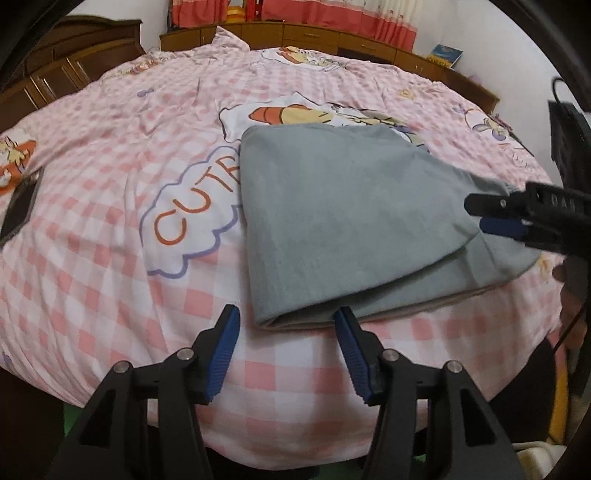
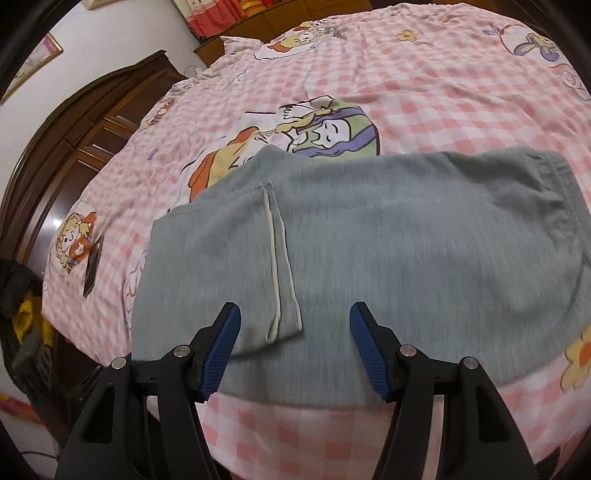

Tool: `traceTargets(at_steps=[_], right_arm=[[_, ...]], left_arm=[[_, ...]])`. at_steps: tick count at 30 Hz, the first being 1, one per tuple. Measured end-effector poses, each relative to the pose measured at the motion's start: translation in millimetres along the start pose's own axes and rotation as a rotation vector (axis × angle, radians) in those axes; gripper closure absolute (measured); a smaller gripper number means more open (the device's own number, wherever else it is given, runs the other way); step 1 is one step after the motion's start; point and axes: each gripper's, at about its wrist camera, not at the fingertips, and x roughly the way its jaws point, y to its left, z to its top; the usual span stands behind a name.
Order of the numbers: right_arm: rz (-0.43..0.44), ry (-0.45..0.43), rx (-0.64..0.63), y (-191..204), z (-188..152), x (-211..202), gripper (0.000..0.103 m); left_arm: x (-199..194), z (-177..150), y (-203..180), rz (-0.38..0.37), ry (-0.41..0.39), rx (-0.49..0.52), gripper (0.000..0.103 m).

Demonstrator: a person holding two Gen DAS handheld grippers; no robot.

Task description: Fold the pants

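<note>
Grey pants [image 1: 343, 221] lie folded in layers on a pink checked bedspread [image 1: 110, 184]. My left gripper [image 1: 287, 317] is open and empty, just off the fold's near edge. My right gripper [image 2: 295, 314] is open and empty, hovering over the near edge of the pants [image 2: 406, 251]; a cuff with a pale hem [image 2: 273, 266] lies between its fingers. The right gripper also shows in the left wrist view [image 1: 480, 214], at the right side of the pants.
A dark flat object [image 1: 20, 206] lies on the bedspread at the left, also seen in the right wrist view [image 2: 92, 267]. A wooden headboard and cabinets [image 1: 295, 35] run along the far side. Dark and yellow clutter [image 2: 22, 314] sits beside the bed.
</note>
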Motion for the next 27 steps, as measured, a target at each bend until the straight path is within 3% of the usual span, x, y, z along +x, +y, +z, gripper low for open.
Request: traceTargets(at_steps=[8,12,17,20,21,25,27], right_arm=[[-0.003,0.033,-0.017,6.0,12.9,18.4,0.04],[0.063,0.068,-0.019,13.1,23.4,32.6,0.04],[0.026,0.099,-0.07,27.3,31.9,48.9,0.04],[0.003,0.097,-0.108,36.7,31.1,52.5,0.04],[0.0,0.094,-0.119,39.4,30.9,53.3,0.043],[0.005,0.071,-0.145,46.4,30.6,50.2,0.082],[0.023,0.069,-0.142,47.3,31.2,47.8,0.09]], left_arm=[[3.3,2.4,13.5,-0.007,-0.005,-0.044,0.046],[4.0,-0.2,18.4,-0.009,0.004,-0.056,0.046],[-3.3,-3.4,26.8,-0.094,0.003,-0.061,0.046],[-9.7,-5.5,29.8,-0.089,-0.005,-0.053,0.046],[-11.3,-5.3,31.3,-0.083,-0.009,-0.055,0.046],[-14.3,-2.6,40.1,-0.106,-0.017,-0.104,0.046],[-15.6,-1.2,43.8,-0.114,-0.021,-0.122,0.046]])
